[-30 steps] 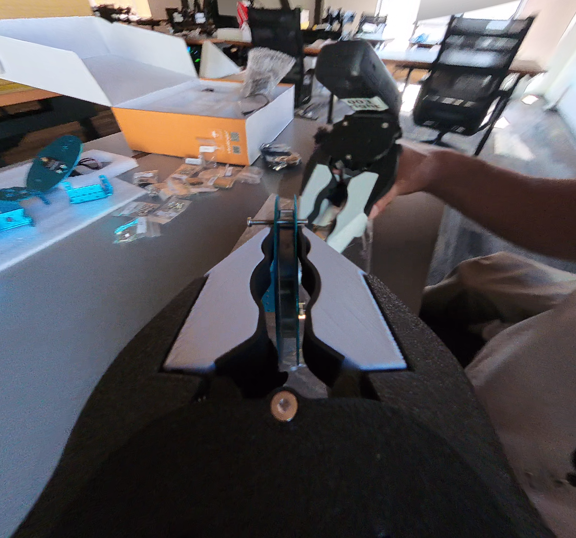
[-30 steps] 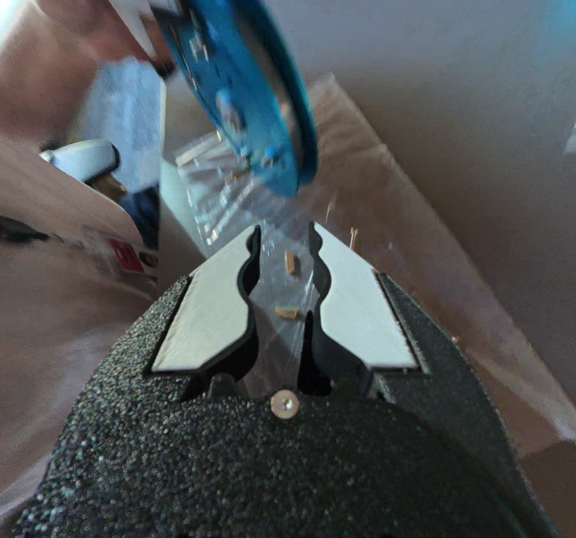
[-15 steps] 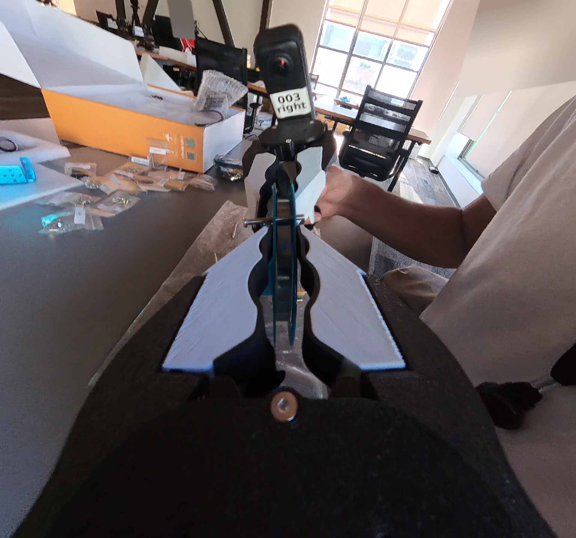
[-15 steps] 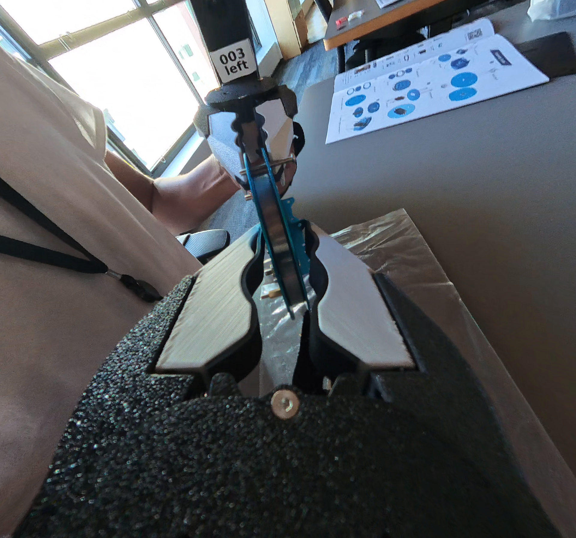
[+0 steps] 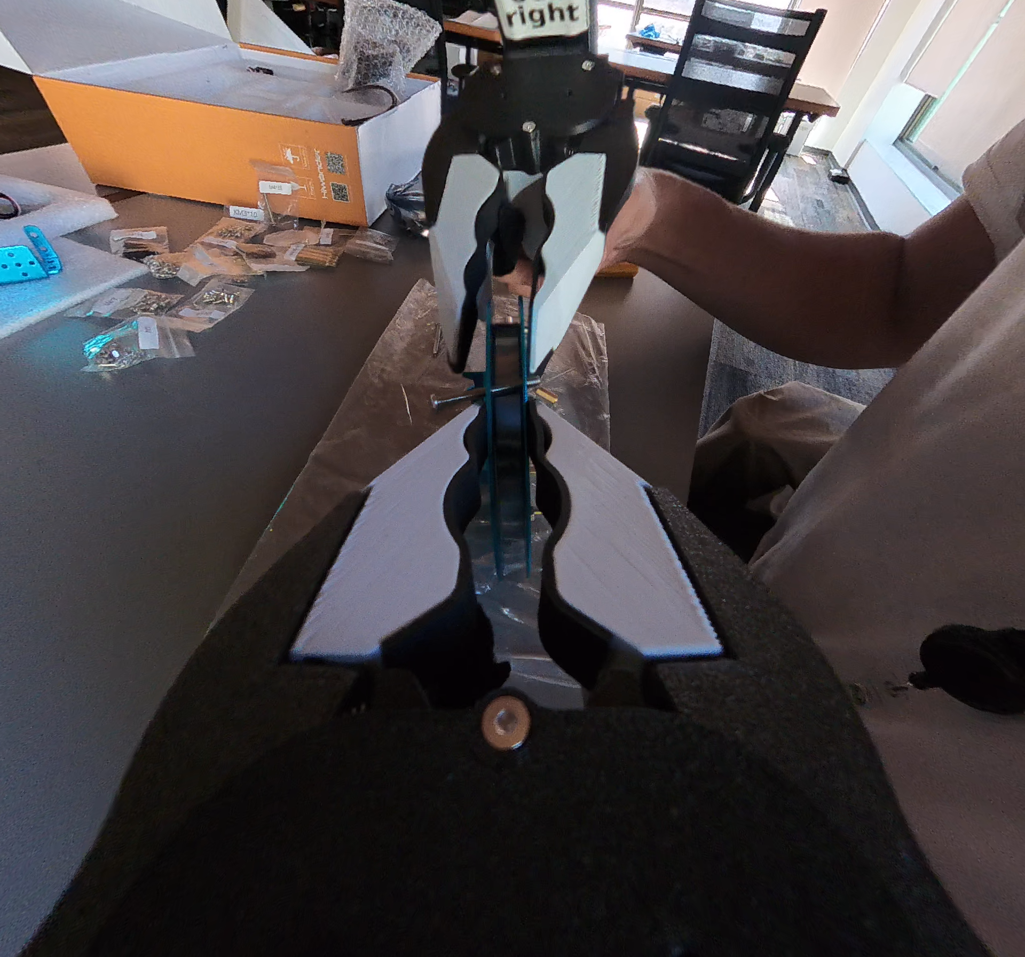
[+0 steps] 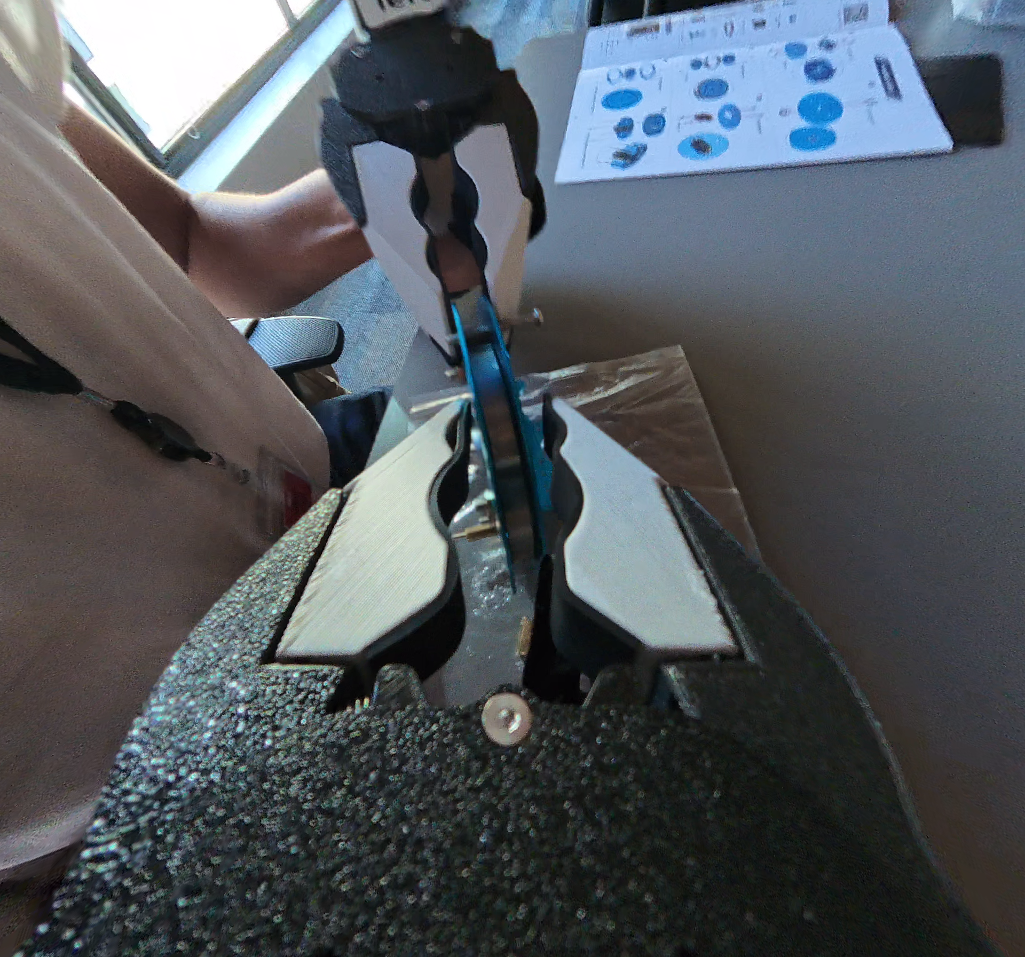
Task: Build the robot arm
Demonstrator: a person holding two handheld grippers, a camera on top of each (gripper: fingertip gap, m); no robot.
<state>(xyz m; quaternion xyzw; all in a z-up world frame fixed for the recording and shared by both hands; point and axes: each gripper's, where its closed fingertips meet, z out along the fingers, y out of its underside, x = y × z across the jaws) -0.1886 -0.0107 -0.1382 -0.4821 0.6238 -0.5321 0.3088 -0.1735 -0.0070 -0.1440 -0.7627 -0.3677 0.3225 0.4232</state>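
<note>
My left gripper [image 5: 507,412] is shut on a blue double-disc wheel assembly [image 5: 506,487], held edge-on above the table. A long screw [image 5: 460,401] sticks out sideways through the discs near my fingertips. My right gripper [image 5: 499,362] faces the left one from the far side, and its fingers straddle the discs' far edge. In the right wrist view my right gripper [image 6: 505,406] is open around the same blue discs [image 6: 499,448]; the right finger lies close against the disc edge and a gap shows on the left. The left gripper [image 6: 474,331] grips the discs' far edge.
A clear plastic bag [image 5: 388,420] with small brass parts lies on the dark table [image 5: 138,487] under the discs. Several small hardware bags [image 5: 222,259] and an open orange-and-white box [image 5: 211,137] lie at the back left. A printed instruction sheet [image 6: 749,98] lies beyond. A person's forearm [image 5: 776,287] reaches in. Both grippers' tips are close together, under 4 cm apart.
The right gripper has swung round from beside the discs to face the left gripper, then moved closer until its fingers straddle the discs. The left gripper keeps its hold.
</note>
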